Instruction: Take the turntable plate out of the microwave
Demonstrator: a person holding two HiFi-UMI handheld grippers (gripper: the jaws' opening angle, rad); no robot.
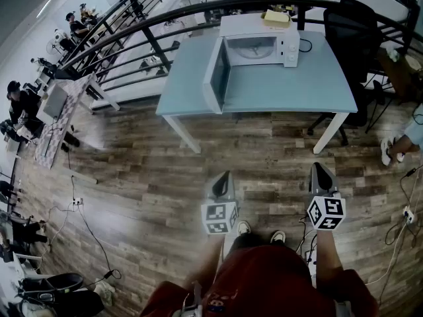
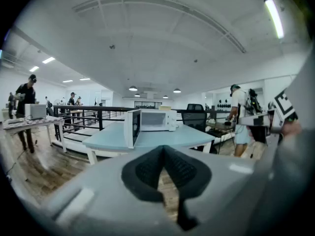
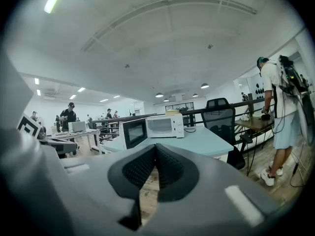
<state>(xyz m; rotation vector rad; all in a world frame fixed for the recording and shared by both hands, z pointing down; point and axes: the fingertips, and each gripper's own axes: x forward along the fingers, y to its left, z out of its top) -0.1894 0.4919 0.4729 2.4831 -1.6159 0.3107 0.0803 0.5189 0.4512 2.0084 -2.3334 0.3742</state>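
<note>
A white microwave stands at the back of a light blue table, its door swung wide open to the left. Inside it the glass turntable plate lies flat. Both grippers are held over the wooden floor, well short of the table. My left gripper is shut with nothing in it, and so is my right gripper. The left gripper view shows the microwave far ahead past the closed pads. In the right gripper view the microwave is just as distant beyond the shut gripper.
A black office chair stands at the table's right end, and a black railing runs behind it. A yellow pad lies on the microwave. A person stands at the right; cables trail on the floor at left.
</note>
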